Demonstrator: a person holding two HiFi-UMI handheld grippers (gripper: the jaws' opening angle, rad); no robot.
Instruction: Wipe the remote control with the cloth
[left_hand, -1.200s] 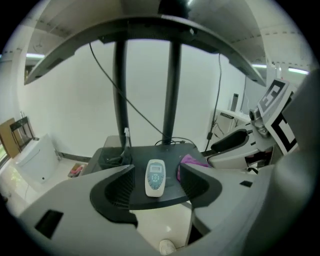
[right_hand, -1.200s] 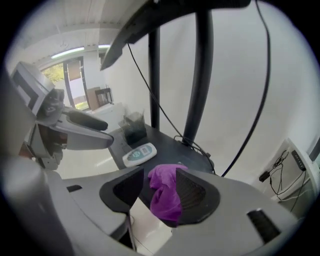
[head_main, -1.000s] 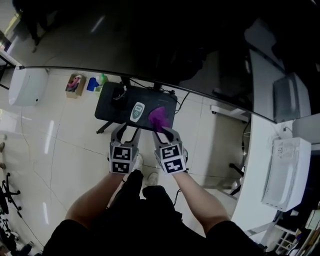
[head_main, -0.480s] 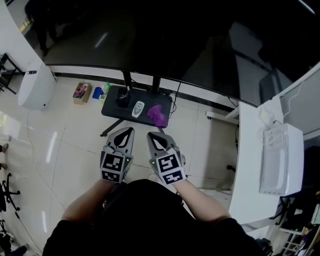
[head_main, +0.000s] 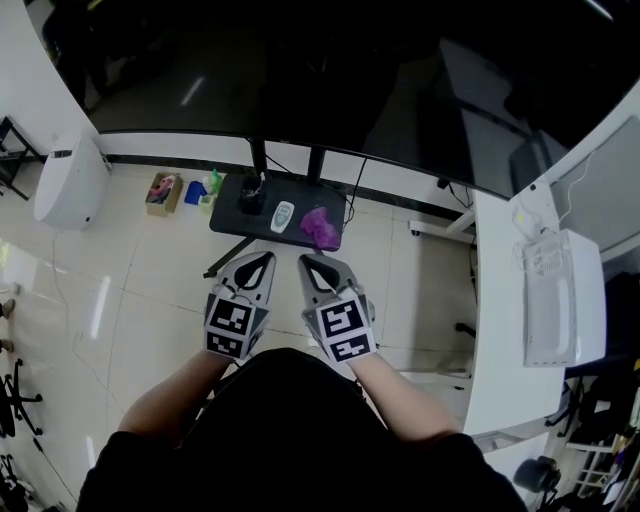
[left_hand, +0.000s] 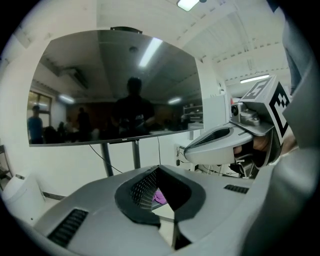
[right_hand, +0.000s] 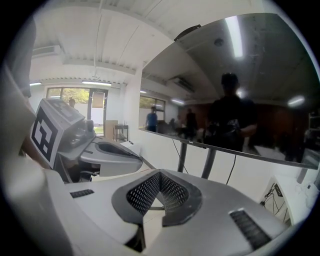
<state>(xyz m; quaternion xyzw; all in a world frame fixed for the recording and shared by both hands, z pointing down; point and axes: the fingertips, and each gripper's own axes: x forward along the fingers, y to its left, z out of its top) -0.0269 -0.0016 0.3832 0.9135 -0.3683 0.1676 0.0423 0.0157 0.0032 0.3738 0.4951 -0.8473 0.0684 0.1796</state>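
In the head view a white remote control (head_main: 283, 216) and a crumpled purple cloth (head_main: 321, 226) lie side by side on a small black table (head_main: 232, 216) far below. My left gripper (head_main: 255, 262) and right gripper (head_main: 313, 264) hang side by side well above and short of the table, both shut and empty. In the left gripper view the left gripper (left_hand: 159, 172) has its jaws together, and a scrap of the purple cloth (left_hand: 159, 196) shows through the notch. The right gripper (right_hand: 160, 177) in its own view is also closed on nothing.
A large dark screen (head_main: 300, 80) on a stand rises behind the table. A white appliance (head_main: 65, 180) stands on the floor at left, with a basket and bottles (head_main: 165, 190) nearby. A white desk (head_main: 500, 330) carrying a white device (head_main: 562, 295) runs along the right.
Both grippers were down at the table with open jaws, the left by the remote and the right at the cloth. They have lifted away and shut empty; remote and cloth stay on the table.
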